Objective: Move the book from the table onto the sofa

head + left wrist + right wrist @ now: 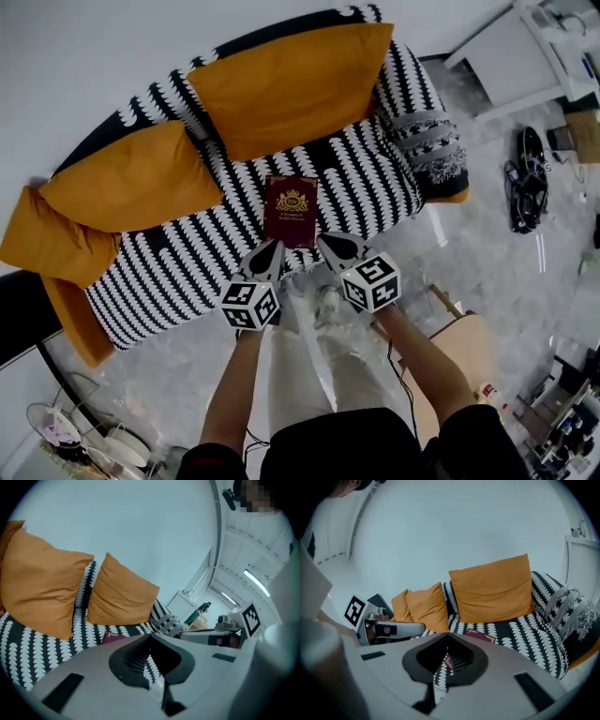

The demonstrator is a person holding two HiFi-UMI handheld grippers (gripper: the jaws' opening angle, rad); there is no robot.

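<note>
Where a plain white wall point(94, 47) meets a pale, marbled grey floor point(487, 244), one sofa point(187, 272) stands, its cover a black fabric printed with rows of white scalloped marks. Three orange cushions rest against its back: a large rectangular one point(291, 84), a second to its left point(131, 178), and a third at the far end point(52, 239), all of smooth matt cloth. One grey striped throw point(427, 141) with a fringe is draped over the other arm. One book point(291, 211), rectangular, with a dark red cover and a gold crest at its centre, lies flat on the seat in front of the large cushion, near the front edge. A person stands facing the sofa holding two grey plastic tools. The left gripper point(277, 247) and right gripper point(328, 244) point at the book's near edge, one towards each corner. Each has its jaws clenched tip to tip with nothing between them. Each carries one marker cube point(249, 305) point(372, 281). A tangle of black cables point(525, 178) lies on the floor.
</note>
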